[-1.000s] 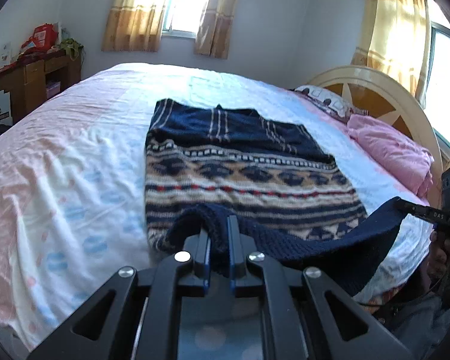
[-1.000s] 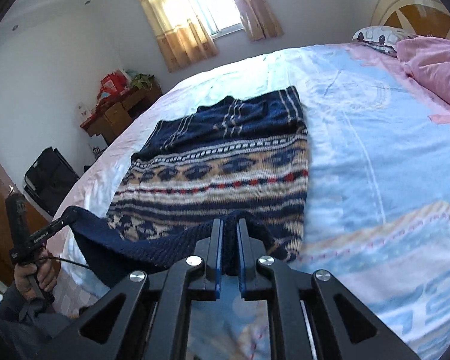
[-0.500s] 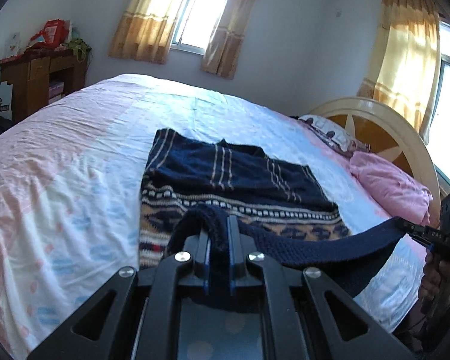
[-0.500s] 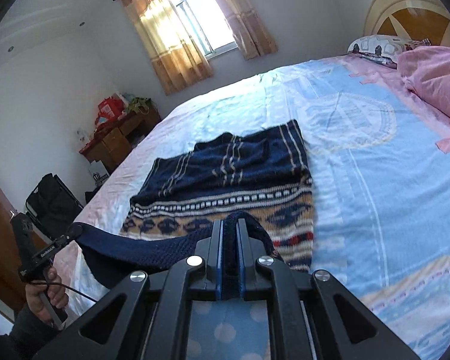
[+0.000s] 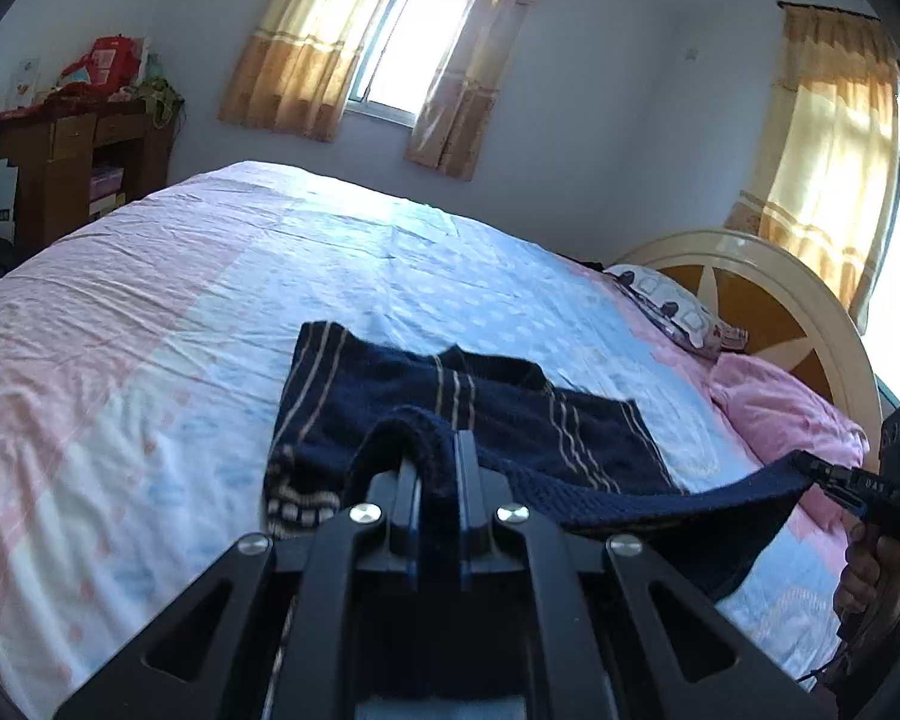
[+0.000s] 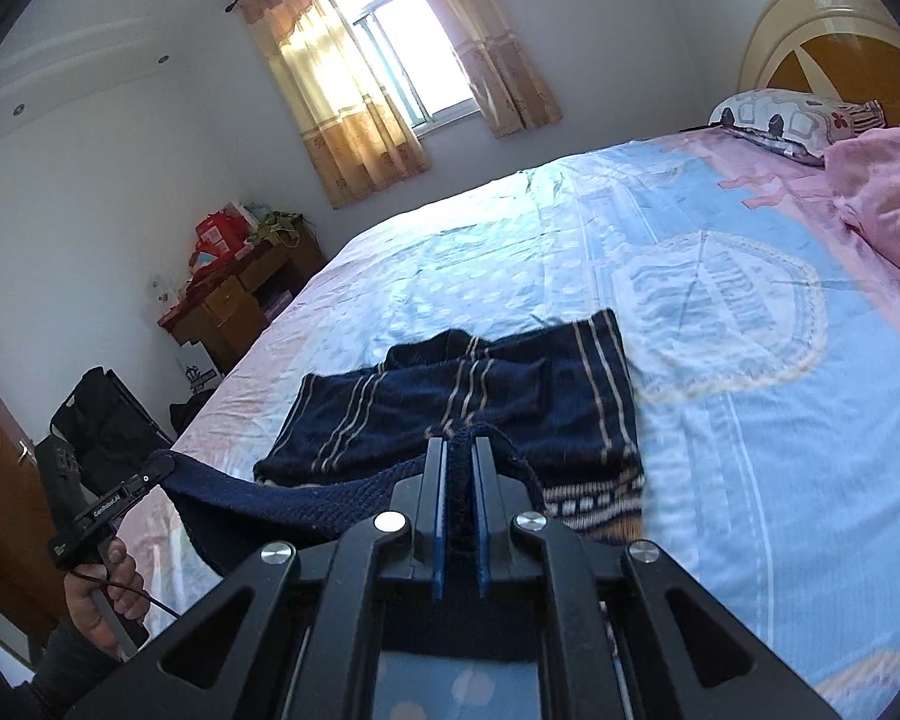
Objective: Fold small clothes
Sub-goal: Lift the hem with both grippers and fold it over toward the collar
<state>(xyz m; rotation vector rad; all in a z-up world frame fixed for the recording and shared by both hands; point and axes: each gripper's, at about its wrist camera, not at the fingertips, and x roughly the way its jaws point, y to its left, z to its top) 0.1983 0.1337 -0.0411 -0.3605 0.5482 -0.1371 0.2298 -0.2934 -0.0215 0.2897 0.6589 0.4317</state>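
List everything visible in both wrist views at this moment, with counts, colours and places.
sweater: 1, navy with tan stripes, patterned band, on bed, near hem lifted
bed sheet: 1, pink and light blue, covers bed
pink blanket: 1, by headboard
pillow: 1, patterned, at headboard
headboard: 1, cream and orange
curtains: tan, at two windows
wooden desk: 1, brown, far corner, red items on top
left gripper: shut on sweater hem
right gripper: shut on sweater hem
hand: holding left gripper's handle
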